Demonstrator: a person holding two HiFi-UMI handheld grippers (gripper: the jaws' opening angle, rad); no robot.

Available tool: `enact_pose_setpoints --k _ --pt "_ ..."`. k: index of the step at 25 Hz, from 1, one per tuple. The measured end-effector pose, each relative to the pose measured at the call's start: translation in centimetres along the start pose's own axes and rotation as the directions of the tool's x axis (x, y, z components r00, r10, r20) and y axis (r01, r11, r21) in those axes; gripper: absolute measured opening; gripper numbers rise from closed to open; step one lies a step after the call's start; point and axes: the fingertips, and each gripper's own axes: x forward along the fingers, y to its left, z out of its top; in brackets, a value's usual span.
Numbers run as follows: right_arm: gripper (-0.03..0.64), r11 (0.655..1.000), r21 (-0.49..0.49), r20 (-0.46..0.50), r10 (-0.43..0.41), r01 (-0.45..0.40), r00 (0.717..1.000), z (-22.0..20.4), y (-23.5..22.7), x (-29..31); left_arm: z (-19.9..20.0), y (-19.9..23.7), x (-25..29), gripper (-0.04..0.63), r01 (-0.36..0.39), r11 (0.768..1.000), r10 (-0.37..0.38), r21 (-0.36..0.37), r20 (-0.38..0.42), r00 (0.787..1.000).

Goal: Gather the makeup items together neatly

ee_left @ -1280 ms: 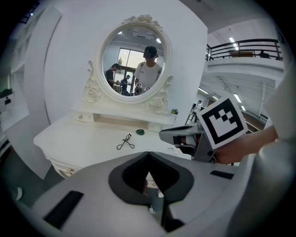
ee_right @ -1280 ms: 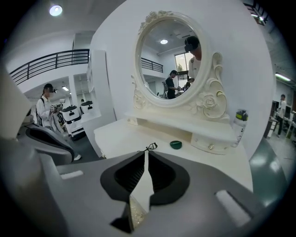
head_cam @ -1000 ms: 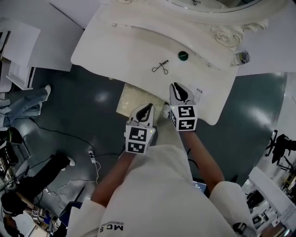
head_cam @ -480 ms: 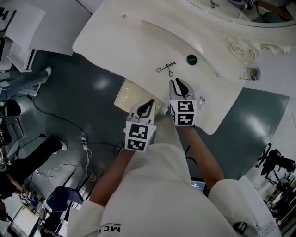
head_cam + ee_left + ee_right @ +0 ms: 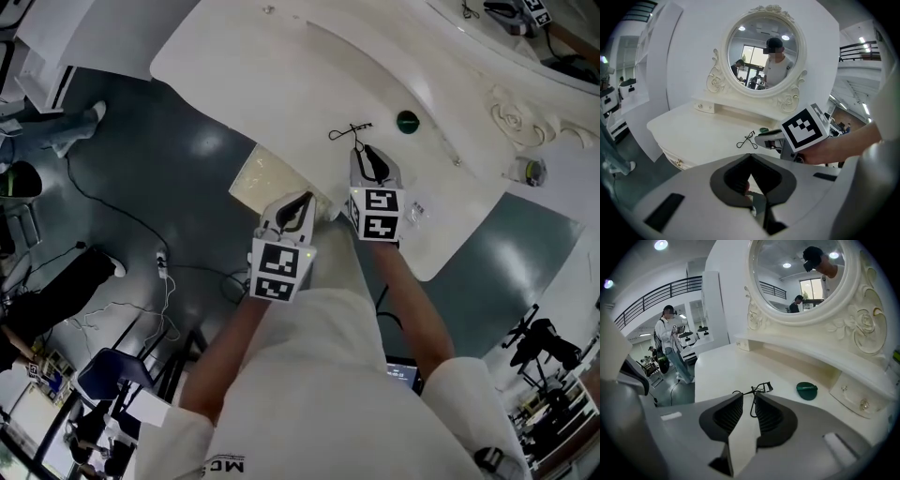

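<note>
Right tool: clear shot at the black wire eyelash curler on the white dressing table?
Probably yes. The right tool points straight at the black wire eyelash curler, jaws just opening slightly, its loop at their gap, ungripped. Nothing lies between; the round green compact sits off to the side.

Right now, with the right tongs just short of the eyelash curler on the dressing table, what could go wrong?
1. The right tongs have just been opening, but their gap is narrow and holds nothing yet: they could push the thin eyelash curler away instead of gripping it.
2. A pushed curler might slide into the round green case nearby.
</note>
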Motion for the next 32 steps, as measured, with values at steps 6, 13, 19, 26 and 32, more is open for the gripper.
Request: enact_pose_setpoints --k 6,13,19,26,32 --pt "0.051 1.0 -0.021 -0.032 0.01 -0.011 0.999 -0.3 0.0 1.7 0.0 0.3 0.9 0.002 -0.01 1.0 0.01 -0.019 0.005 1.0" --pt "0.051 0.999 -0.034 -0.053 0.012 -0.014 0.999 -0.6 -0.3 3.3 -0.2 0.6 1.4 0.002 -0.014 0.999 0.014 -0.03 0.0 1.0" --pt "0.051 0.998 -0.056 -0.079 0.003 -0.008 0.997 -1.0 -0.7 4.4 -0.5 0.7 1.5 0.002 -0.016 0.999 0.015 -0.032 -0.007 1.0" --pt "0.031 0.997 -0.073 -0.1 -0.024 0.016 0.995 -0.9 -0.7 4.9 -0.6 0.8 1.3 0.002 -0.007 1.0 0.007 -0.028 -0.014 1.0" --pt "0.015 0.997 -0.07 -0.093 -0.037 0.03 0.995 -0.6 -0.5 4.4 -0.6 0.9 0.8 0.002 0.005 1.0 -0.005 -0.016 -0.014 1.0"
